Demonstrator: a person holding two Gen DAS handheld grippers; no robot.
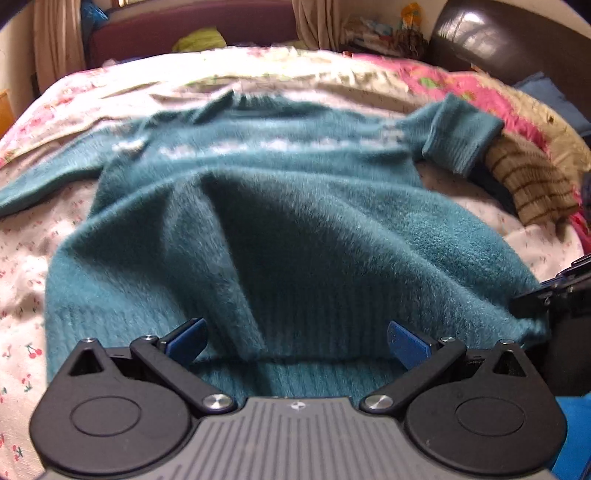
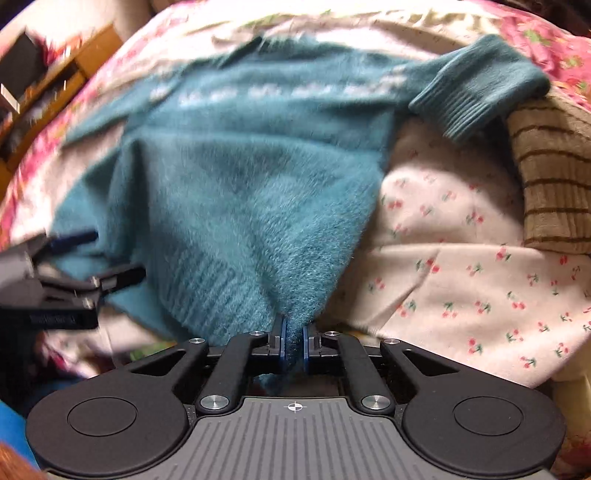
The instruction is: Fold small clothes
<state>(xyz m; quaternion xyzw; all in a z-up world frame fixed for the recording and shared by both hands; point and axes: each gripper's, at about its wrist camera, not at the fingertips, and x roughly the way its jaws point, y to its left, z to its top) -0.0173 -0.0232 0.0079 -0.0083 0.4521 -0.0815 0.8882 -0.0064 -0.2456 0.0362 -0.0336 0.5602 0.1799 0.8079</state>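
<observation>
My right gripper point(image 2: 293, 341) is clamped on the near hem corner of the teal sweater point(image 1: 280, 206), which lies spread on the cherry-print sheet point(image 2: 461, 266). My left gripper point(image 1: 297, 341) gapes wide over the hem, apparently gripping nothing.

A bed covered by a cream bedsheet point(image 2: 461, 266) printed with small red cherries. Along its right edge lies a tan knit garment point(image 1: 532, 184) with thin dark stripes. Beyond it, toward the far right corner, a bright pink floral blanket point(image 1: 443, 83) spreads out beside a dark leather headboard point(image 1: 491, 40). Past the far edge stand beige curtains point(image 1: 55, 33) and a maroon sofa point(image 1: 184, 26) holding a yellow-green cloth point(image 1: 199, 38). Wooden shelving point(image 2: 62, 74) stands off the left edge.
</observation>
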